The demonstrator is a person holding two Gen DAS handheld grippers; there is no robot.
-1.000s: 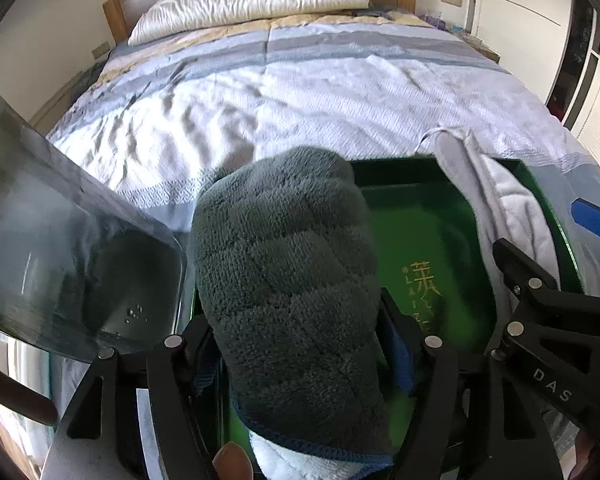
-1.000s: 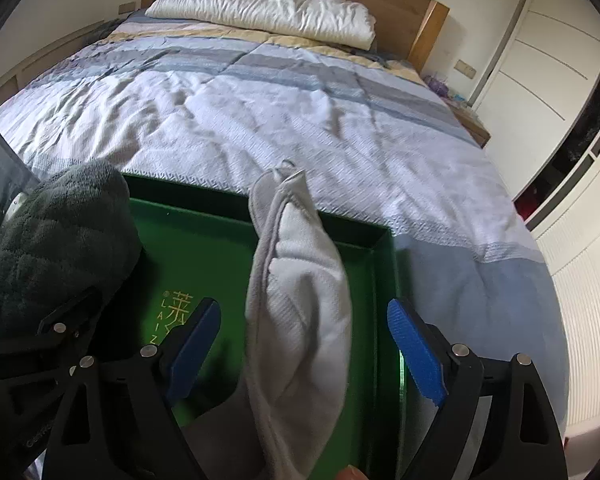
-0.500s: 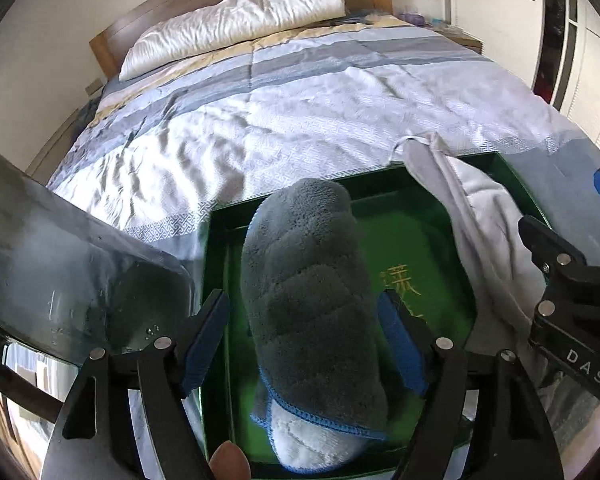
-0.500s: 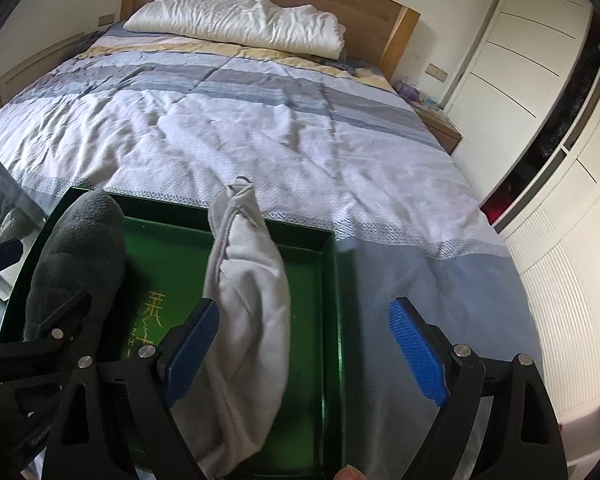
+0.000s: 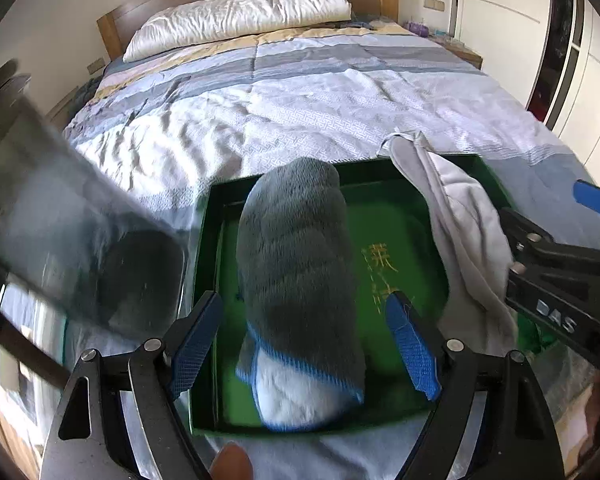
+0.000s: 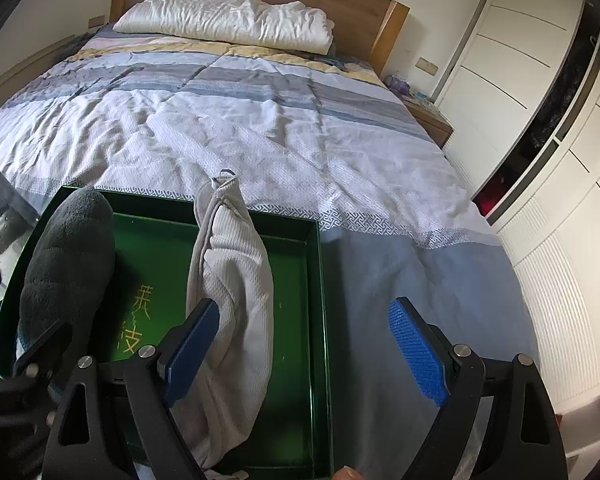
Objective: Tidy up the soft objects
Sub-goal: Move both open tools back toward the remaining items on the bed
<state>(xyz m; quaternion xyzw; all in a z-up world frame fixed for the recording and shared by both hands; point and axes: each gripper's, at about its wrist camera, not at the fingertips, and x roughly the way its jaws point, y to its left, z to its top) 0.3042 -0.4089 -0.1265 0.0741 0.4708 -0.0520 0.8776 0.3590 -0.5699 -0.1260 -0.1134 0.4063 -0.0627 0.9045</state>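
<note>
The green tray [image 5: 208,280] sits on the bed [image 5: 300,92] with 2 rolled cloths lying in it. The dark grey towel roll [image 5: 296,264] lies along the tray's left side, and the left gripper [image 5: 300,340] has its 2 blue-padded fingers [image 5: 410,344] spread wide on either side of the roll's near end, clear of it. The pale grey cloth roll [image 6: 232,292] lies toward the tray's right side, its far tip poking over the far wall. The right gripper [image 6: 304,352] is also wide apart, holding nothing; its left finger [image 6: 192,340] overlaps the pale roll in view, while the right finger hangs over bare blanket beyond the tray wall. A blurred, see-through lid-like panel [image 5: 60,232] fills the left of the left wrist view; what it is stays unclear. Gold characters [image 6: 136,320] on the tray floor are partly covered.
</note>
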